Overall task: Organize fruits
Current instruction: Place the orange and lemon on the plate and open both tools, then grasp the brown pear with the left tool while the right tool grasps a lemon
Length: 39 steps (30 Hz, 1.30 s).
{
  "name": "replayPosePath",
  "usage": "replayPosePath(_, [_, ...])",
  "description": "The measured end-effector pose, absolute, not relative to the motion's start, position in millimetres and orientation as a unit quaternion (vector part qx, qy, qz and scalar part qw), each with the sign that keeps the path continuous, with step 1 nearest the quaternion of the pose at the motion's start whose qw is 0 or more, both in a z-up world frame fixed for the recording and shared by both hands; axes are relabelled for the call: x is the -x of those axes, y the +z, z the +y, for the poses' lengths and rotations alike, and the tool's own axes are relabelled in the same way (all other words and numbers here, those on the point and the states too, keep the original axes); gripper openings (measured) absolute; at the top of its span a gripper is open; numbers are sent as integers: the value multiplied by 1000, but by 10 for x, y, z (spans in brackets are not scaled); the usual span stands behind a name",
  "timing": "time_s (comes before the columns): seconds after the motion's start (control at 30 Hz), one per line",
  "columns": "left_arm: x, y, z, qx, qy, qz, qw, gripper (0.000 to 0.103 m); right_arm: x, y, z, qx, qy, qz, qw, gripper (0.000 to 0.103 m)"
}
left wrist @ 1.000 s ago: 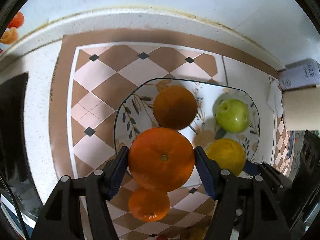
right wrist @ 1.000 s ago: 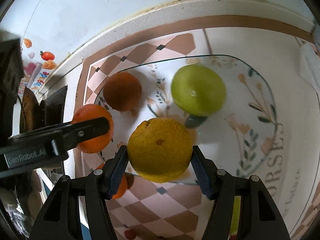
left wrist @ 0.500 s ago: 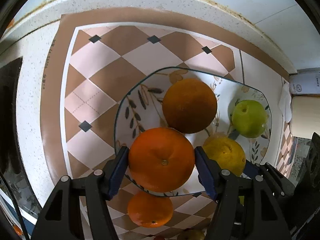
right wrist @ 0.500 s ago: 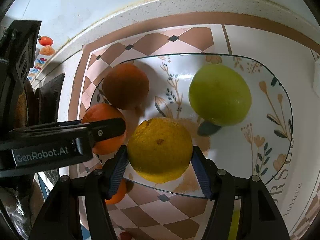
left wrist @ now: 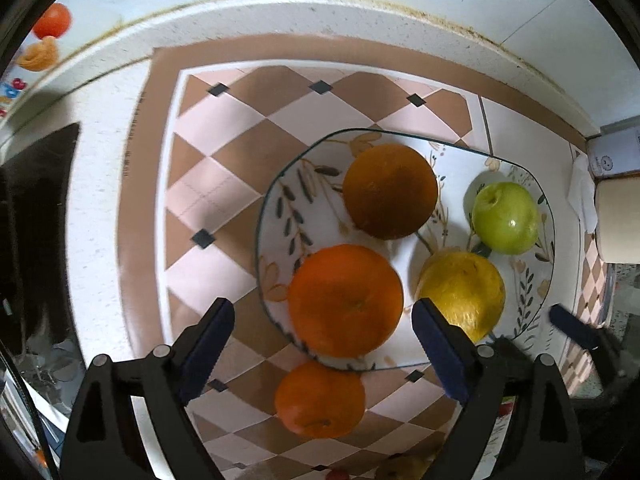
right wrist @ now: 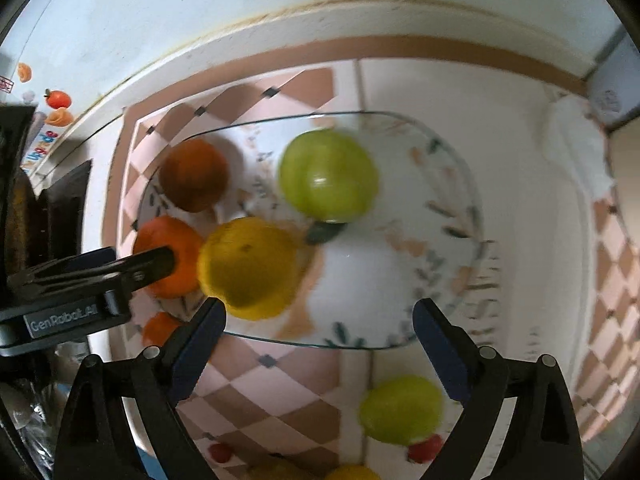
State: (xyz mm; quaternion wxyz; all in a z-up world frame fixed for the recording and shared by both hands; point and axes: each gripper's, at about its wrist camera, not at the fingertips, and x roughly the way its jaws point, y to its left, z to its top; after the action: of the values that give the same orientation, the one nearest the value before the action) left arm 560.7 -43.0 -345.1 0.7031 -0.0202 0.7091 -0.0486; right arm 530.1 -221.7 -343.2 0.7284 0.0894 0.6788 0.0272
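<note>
Both tongs just opened; orange (left wrist: pixel 345 300) and yellow fruit (right wrist: pixel 249 267) lie free

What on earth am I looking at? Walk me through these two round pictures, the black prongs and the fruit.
No robot here: a person holds a hand tool in each hand, each with a two-fingered claw and a wide-angle camera looking down past its fingers. One picture is from the left claw, the other from the right claw.

Below sits a glass plate on a checkered mat. It holds a bright orange, a darker orange, a yellow citrus fruit and a green apple. Another orange waits on the mat.

Both claws have just been opening, releasing the bright orange and the yellow fruit onto the plate. Nothing is held now.
</note>
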Motion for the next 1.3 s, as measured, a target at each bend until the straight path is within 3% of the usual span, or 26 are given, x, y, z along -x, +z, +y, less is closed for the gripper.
replayPosePath(0.4, [-5049,-2752,-393,-36,-5,638,769,91,-4962,-2954,-2415,-66,12,650,757,97])
replayPosePath(1.3, [-3900,-1455,-442,-30,-12,530,848,91,-3757,-1524,-2368,-54,40,538,840,97])
